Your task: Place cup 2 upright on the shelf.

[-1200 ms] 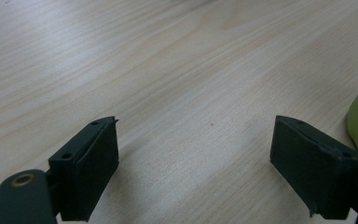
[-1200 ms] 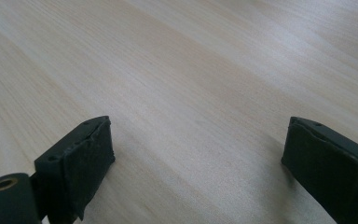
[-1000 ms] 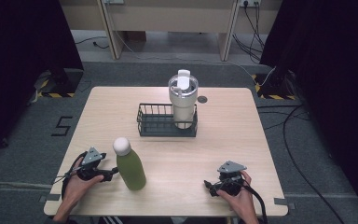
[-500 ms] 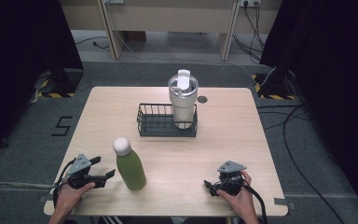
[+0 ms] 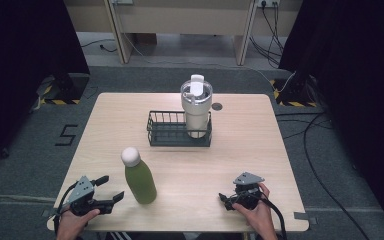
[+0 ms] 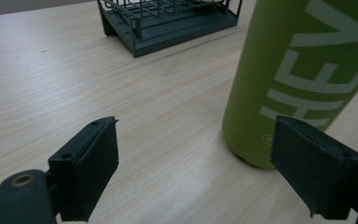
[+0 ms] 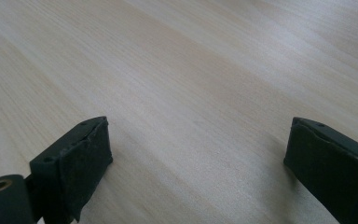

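A green bottle (image 5: 140,181) with a white cap stands upright near the table's front left; in the left gripper view the green bottle (image 6: 303,74) rises just beyond the right jaw. My left gripper (image 5: 109,188) lies left of it, open, jaws pointing at the bottle with a small gap and nothing between them (image 6: 196,126). A white tumbler (image 5: 196,107) with a lid stands in the right end of a dark wire basket (image 5: 165,131) at mid-table. My right gripper (image 5: 223,199) rests at the front right, open over bare wood (image 7: 196,123).
The wooden table (image 5: 240,145) has a small dark round mark (image 5: 217,106) behind the tumbler. The basket's left half is empty. Cables trail over the floor at the right (image 5: 320,150). The wire basket (image 6: 168,18) shows at the top of the left gripper view.
My left gripper has drawn back from the bottle's side, leftward and toward the table's front edge. The bottle stays upright in place. The right gripper has not moved.
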Motion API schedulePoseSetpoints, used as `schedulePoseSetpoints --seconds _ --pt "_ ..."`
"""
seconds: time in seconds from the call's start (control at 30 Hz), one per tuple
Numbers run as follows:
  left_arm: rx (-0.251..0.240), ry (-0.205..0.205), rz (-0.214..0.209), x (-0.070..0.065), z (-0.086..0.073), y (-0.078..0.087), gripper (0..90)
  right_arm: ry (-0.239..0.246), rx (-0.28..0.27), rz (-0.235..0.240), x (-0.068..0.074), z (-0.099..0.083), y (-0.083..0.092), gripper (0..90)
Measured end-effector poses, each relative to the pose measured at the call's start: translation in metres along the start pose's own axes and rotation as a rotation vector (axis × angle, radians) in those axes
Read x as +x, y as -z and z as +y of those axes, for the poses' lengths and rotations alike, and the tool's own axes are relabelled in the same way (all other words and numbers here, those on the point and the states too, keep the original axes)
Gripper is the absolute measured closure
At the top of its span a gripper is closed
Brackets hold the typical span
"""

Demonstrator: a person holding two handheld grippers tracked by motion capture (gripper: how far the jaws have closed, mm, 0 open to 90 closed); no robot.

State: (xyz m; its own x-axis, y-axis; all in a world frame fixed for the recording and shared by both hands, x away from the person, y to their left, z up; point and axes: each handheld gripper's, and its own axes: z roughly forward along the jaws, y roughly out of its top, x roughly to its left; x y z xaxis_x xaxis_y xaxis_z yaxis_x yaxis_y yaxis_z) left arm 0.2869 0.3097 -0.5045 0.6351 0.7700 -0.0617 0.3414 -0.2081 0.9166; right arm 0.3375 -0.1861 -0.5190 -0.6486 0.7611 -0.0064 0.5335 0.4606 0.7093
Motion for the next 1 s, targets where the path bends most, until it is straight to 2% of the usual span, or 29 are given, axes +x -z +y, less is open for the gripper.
schedulePoseSetpoints --seconds 0.3,0.53,0.7,1.0 --pt "-0.022 -0.032 -0.051 -0.017 0.001 0.002 14.9 0.0 0.0 -0.001 0.0 0.0 0.0 6.8" --pt "-0.042 -0.066 -0.06 -0.025 0.0 0.004 15.0 -0.001 0.0 0.0 0.0 0.0 0.0 6.7" --pt "-0.08 -0.073 -0.077 -0.031 0.0 0.005 14.8 -0.004 0.003 0.001 0.0 0.0 0.0 6.6" --pt "-0.076 -0.095 -0.097 -0.039 0.0 0.003 14.8 -0.003 0.002 0.0 0.0 0.0 0.0 6.4"
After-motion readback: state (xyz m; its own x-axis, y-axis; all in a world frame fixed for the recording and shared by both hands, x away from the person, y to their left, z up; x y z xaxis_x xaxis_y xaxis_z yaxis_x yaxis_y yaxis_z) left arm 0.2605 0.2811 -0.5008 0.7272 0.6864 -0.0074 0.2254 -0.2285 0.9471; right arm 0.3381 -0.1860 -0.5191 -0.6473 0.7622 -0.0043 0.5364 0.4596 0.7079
